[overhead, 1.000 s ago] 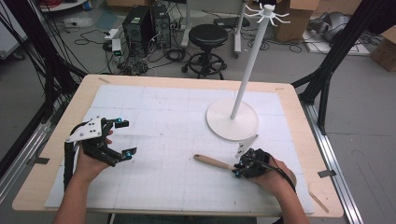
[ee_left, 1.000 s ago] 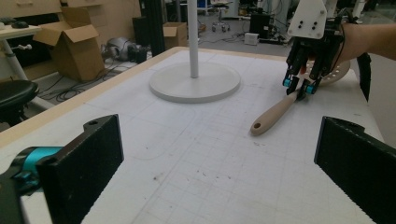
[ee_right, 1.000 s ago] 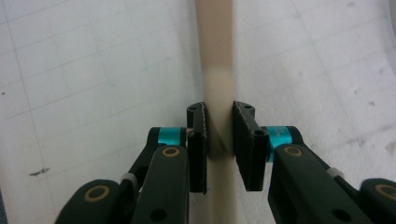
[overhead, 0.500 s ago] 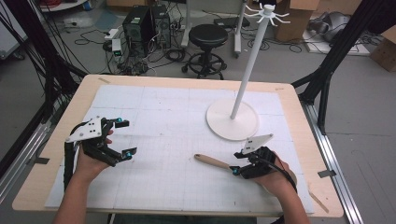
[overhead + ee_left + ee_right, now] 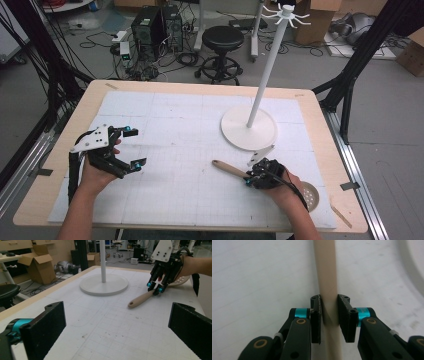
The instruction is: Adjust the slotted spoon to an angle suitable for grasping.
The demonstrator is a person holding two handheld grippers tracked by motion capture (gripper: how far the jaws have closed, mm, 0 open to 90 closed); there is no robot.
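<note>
A wooden handle (image 5: 227, 169) lies on the white mat, and its slotted round head (image 5: 310, 196) shows beside the person's right wrist. My right gripper (image 5: 252, 179) points down at the mat with its jaws shut on this handle (image 5: 325, 270). They have just been closing, with the handle between the pads (image 5: 316, 315). The left gripper view shows the same grip (image 5: 155, 287) on the handle (image 5: 140, 300) from across the table. My left gripper (image 5: 135, 147) rests at the left of the mat, wide open and empty (image 5: 116, 325).
A white stand with a round base (image 5: 248, 127) and a tall pole (image 5: 270, 65) topped by hooks rises just behind the right gripper. The wooden table edge (image 5: 345, 220) frames the mat. A stool, computers and cables sit on the floor beyond.
Half a second ago the right gripper stood lifted and more open over the handle; now it is down and shut on it. The left hand has not moved.
</note>
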